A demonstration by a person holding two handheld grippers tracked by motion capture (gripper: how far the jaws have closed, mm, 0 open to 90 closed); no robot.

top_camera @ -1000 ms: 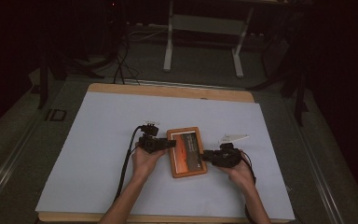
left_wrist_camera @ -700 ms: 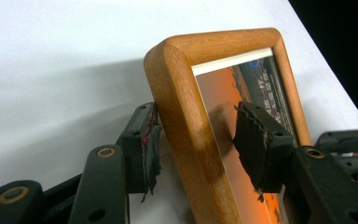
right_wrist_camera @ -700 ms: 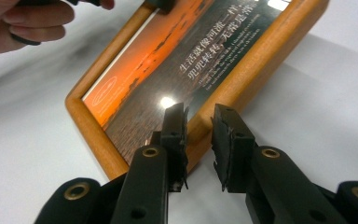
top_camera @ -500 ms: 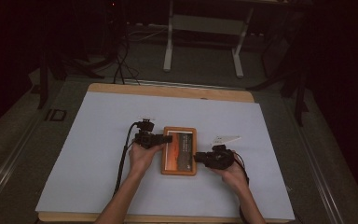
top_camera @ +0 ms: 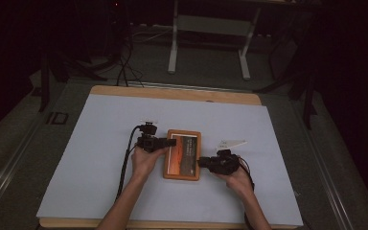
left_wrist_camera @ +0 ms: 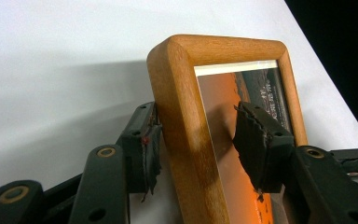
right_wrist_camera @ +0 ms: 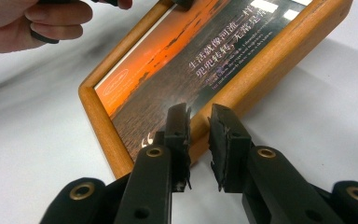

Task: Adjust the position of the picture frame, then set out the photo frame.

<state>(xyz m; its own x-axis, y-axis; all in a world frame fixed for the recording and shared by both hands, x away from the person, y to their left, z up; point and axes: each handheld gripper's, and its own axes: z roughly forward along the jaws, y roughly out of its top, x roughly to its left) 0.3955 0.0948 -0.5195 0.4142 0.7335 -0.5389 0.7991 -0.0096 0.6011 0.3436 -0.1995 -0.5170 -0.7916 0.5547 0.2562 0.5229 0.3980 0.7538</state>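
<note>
My left gripper clamps the frame on its left rail near the top corner: in the left gripper view one pad sits outside the wood, the other on the glass, both touching. The frame lies mid-sheet on the table, roughly flat, its left edge maybe a bit raised, orange picture up. My right gripper straddles the frame's right rail low down; its jaws have just been closing, gap now narrow, rail between the pads. I can't tell if they press yet. A white tag lies just right of the frame.
</note>
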